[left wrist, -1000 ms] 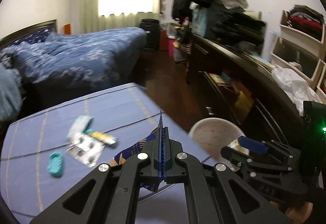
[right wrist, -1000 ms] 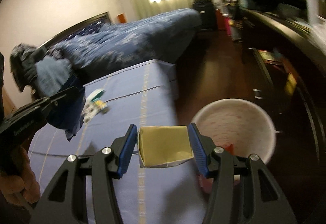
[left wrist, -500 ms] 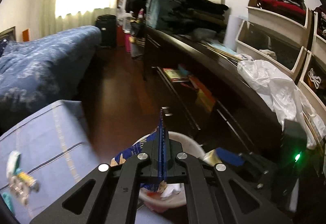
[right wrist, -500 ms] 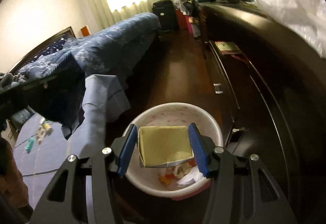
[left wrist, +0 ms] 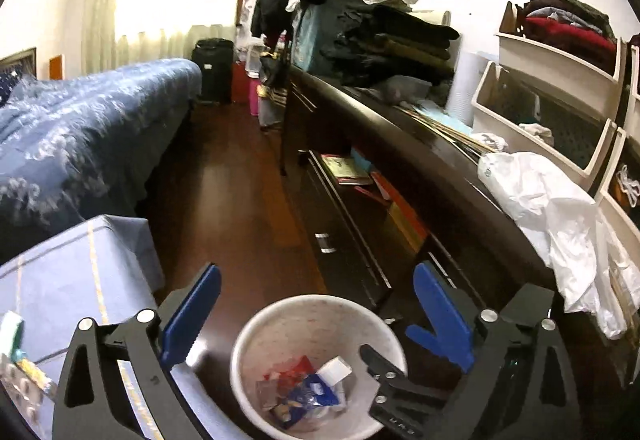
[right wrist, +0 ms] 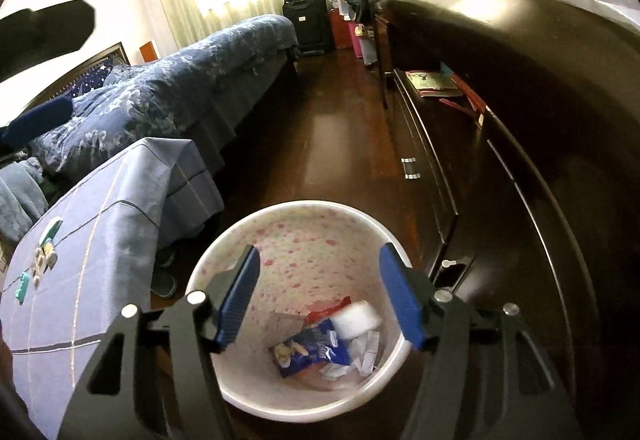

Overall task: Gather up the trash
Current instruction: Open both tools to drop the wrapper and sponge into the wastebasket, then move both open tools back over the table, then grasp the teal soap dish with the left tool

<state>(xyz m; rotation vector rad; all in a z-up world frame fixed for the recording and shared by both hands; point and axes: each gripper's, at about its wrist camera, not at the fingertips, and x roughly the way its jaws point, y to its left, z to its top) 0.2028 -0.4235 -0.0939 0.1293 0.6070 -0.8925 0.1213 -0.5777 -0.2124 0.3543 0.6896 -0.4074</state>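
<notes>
Both grippers' jaws opening, empty, over bin (right wrist: 240, 236); wrappers (right wrist: 308, 350) inside; more trash (right wrist: 42, 260) left on desk (right wrist: 100, 240).

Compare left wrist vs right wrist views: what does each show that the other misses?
Left wrist only: the cream wall bins with folded clothes, and the right gripper reaching over the bin's rim, its jaws opening.

Right wrist only: the teal item on the blue cloth, and shoes on the floor beside it.

Both: the white trash bin with the blue snack wrapper inside, the bed, the dark dresser, the white plastic bag. Both grippers' jaws are opening with nothing between them.
</notes>
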